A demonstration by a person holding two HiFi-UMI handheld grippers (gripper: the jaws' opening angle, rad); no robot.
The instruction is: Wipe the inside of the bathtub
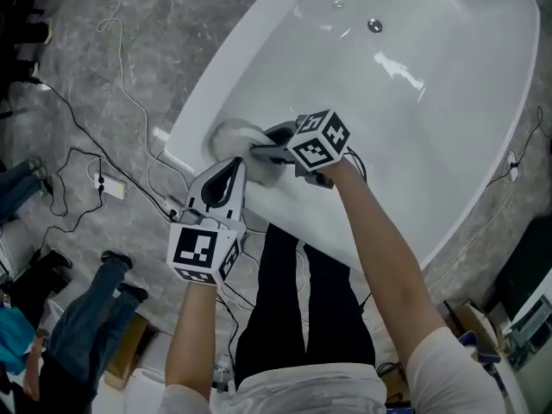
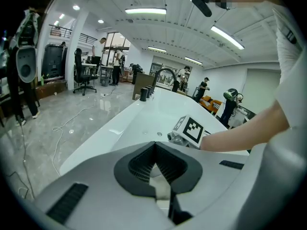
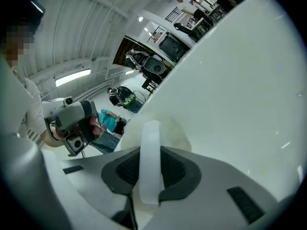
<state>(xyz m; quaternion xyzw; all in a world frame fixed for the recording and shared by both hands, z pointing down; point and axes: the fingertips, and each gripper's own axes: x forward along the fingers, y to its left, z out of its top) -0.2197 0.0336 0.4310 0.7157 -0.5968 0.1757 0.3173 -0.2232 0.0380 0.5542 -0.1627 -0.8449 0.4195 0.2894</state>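
Note:
The white bathtub (image 1: 448,102) fills the upper right of the head view. A fluffy white wiping cloth (image 1: 236,140) is pressed on the tub's inner wall just inside the near left rim. My right gripper (image 1: 266,153) is shut on it; in the right gripper view a white strip of the cloth (image 3: 150,162) stands between the jaws of the right gripper (image 3: 151,150), with the tub wall (image 3: 240,90) behind. My left gripper (image 1: 233,169) hovers at the tub's rim just below the cloth. In its own view the left gripper (image 2: 154,150) is shut, with nothing held.
The drain (image 1: 374,26) and an overflow fitting (image 1: 338,5) sit at the tub's far end. Cables and a power strip (image 1: 112,189) lie on the grey floor to the left. A person in jeans (image 1: 90,317) stands at lower left beside a cardboard box (image 1: 129,348).

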